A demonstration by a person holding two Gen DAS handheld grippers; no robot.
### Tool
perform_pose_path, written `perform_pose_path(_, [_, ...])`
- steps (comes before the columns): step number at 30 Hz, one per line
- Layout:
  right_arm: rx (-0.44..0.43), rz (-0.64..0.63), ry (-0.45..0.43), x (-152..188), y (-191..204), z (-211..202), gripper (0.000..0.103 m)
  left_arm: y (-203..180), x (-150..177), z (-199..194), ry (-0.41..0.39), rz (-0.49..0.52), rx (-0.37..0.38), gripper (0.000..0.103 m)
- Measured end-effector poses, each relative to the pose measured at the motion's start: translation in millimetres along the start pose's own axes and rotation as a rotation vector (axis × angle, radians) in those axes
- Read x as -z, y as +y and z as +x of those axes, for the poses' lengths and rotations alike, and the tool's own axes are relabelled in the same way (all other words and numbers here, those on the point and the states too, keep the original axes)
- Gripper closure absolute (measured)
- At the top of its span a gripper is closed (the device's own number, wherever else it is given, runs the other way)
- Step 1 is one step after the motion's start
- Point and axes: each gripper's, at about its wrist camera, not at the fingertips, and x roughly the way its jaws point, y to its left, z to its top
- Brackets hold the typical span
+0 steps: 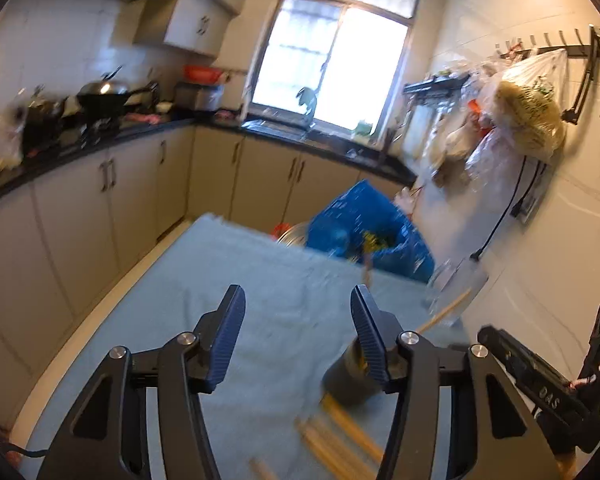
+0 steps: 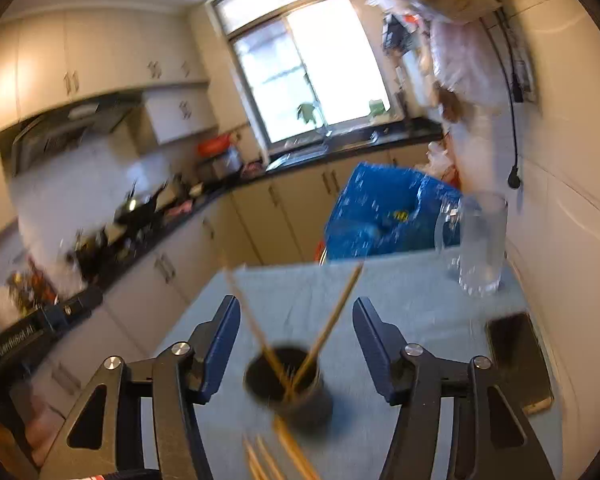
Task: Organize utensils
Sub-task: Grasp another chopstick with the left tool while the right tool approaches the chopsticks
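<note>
Lying loose at 6 o'clock of the dark holder cup (image 2: pixel 290 388) on the worktop (image 2: pixel 412 292), the chopsticks (image 2: pixel 284 446) look light, stiff and slippery; both grippers' jaws stand spread, empty; pinch mid-shaft.

The pale cloth-covered table (image 1: pixel 236 264) lies bare across its left and middle stretch, giving open passage toward the far edge. The dark cup (image 2: pixel 296 392) stands in the near middle, with 2 chopsticks (image 2: pixel 332 320) leaning out of it and fanning upward across the way. More loose chopsticks (image 1: pixel 340 436) lie flat just in front of the cup (blurred, so their count is unclear). At the far right a clear glass pitcher (image 2: pixel 480 248) blocks the corner, a dark phone (image 2: pixel 520 360) lies flat near the right edge, and a blue bag (image 2: pixel 384 212) rises behind the far edge. The wall (image 1: pixel 540 240) closes the right side.
</note>
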Motion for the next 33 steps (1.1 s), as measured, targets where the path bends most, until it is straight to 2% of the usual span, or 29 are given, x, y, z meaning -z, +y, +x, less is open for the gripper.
perform_pose_path(3, [-0.068,-0.06,0.152,44,13,11,0.038,30,34,-5,0.088,-0.036,-0.052,0.049])
perform_pose_path(8, [-0.161,-0.124,0.383,124,33,43,0.039,64,93,-1,0.247,-0.085,-0.091,0.049])
perform_pose_path(10, [-0.198,-0.111,0.432,142,37,53,0.048,69,114,2,0.298,-0.091,-0.099,0.052])
perform_pose_path(13, [-0.209,-0.121,0.463,157,44,62,0.048,70,141,6,0.358,-0.086,-0.11,0.053])
perform_pose_path(17, [-0.208,-0.172,0.476,173,56,64,0.049,67,160,12,0.385,-0.058,-0.132,0.053])
perform_pose_path(25, [-0.177,-0.236,0.463,192,67,57,0.049,58,176,29,0.463,-0.041,-0.151,0.065])
perform_pose_path(33, [-0.155,-0.267,0.456,198,71,56,0.056,50,178,35,0.442,0.004,-0.189,0.065])
